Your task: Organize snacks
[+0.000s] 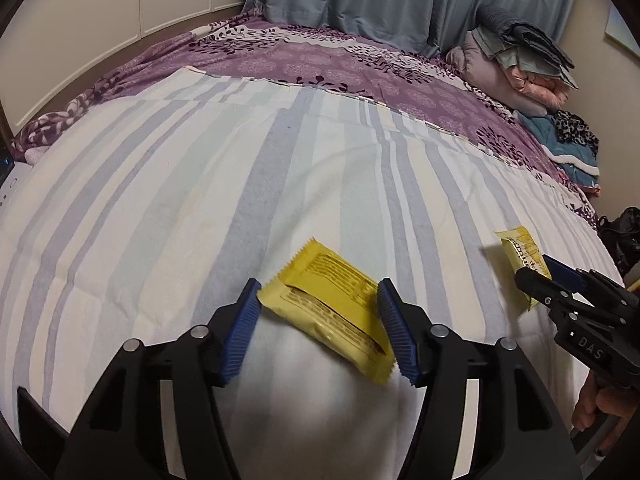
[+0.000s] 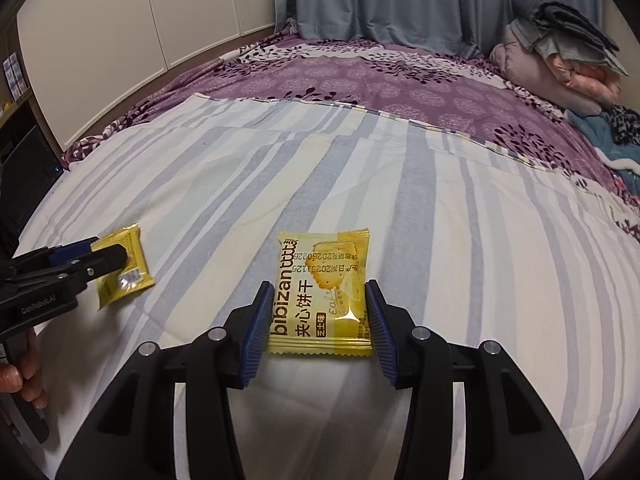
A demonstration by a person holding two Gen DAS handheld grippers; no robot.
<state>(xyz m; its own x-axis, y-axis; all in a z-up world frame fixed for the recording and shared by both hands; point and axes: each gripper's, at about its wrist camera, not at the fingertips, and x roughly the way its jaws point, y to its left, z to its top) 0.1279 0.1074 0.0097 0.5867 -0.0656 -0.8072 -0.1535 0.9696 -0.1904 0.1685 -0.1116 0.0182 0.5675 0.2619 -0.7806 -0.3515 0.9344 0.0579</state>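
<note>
Closest to the left wrist lens is the left gripper [image 1: 318, 328], its blue ribbed jaws spread apart on either side of a yellow biscuit packet [image 1: 332, 312]. That packet lies seam side up and slanted on the striped sheet [image 1: 160, 200], one corner toward 11 o'clock and the other toward 5 o'clock. The pad at 3 o'clock sits right against the packet's edge, the pad at 9 o'clock just beside its near corner; whether either presses on the wrapper cannot be told.

In the right wrist view the right gripper [image 2: 316, 330] likewise stands with its jaws apart, flanking a second yellow packet [image 2: 322, 292] printed "bibizan". This one lies face up, flat and square to the fingers, its lower half between the pads, which stand just beside its side edges without visibly squeezing it.

Each view catches the other gripper: the left one at 9 o'clock in the right wrist view over its packet [image 2: 122, 264], the right one at 3 o'clock in the left wrist view [image 1: 532, 270].

Further out at 12 o'clock, the sheet ends on a purple floral bedspread [image 1: 320, 64]. Folded bedding [image 2: 560, 68] is piled at 2 o'clock, before grey-blue curtains [image 2: 400, 0].
</note>
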